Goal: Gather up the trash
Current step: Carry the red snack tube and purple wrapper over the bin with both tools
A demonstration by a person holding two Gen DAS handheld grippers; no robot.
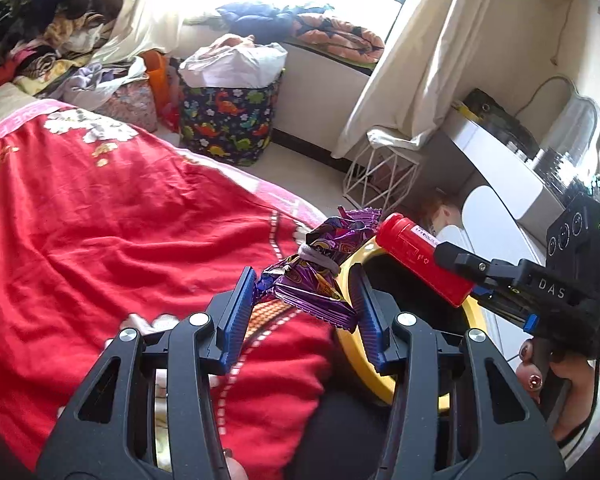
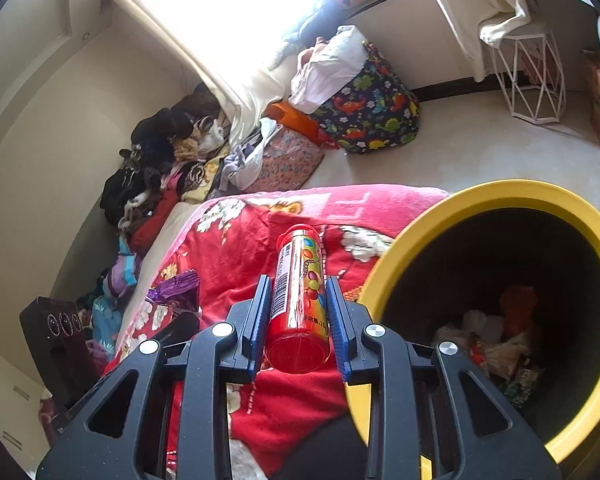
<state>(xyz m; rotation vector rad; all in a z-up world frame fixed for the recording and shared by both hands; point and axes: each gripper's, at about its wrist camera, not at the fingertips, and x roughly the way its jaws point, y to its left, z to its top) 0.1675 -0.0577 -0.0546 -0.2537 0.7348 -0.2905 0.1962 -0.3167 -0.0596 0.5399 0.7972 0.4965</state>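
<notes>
Left fingers: blue ribbed pads of the left gripper (image 1: 306,312) closed lightly about a crumpled purple foil snack wrapper (image 1: 314,276); left pad (image 1: 236,314) touching the wrapper's edge, right pad against its far corner.
Right fingers: blue pads of the right gripper (image 2: 298,320) clamped on a red cylindrical plastic candy tube (image 2: 300,300), gripped across its lower body, cap end pointing away over the bed.
Wrapper, whereabouts: held above the red flowered fleece blanket (image 1: 100,220), right beside the rim of the yellow-rimmed round black waste bin (image 2: 496,196); a grey band cinched round its middle.
Tube, whereabouts: seen from the left camera, slanting just above the bin's yellow rim (image 1: 352,340); seen from the right camera, still to the left of the bin mouth, over the blanket.
Bin: mouth open and tilted toward the right camera; crumpled paper and scraps already lying at the bottom.
Handling, wrapper: likely almost weightless, soft and crackly; prone to collapse and slide between pads; best pinched at the banded, bunched middle rather than at a loose corner.
Handling, tube: likely light, rigid, smooth and glossy; apt to roll or slip if held near an end; mid-body grip across the label looks sound.
Stage: both pieces in hand, neither yet dropped in; short carry over the rim apparently all that remains.
</notes>
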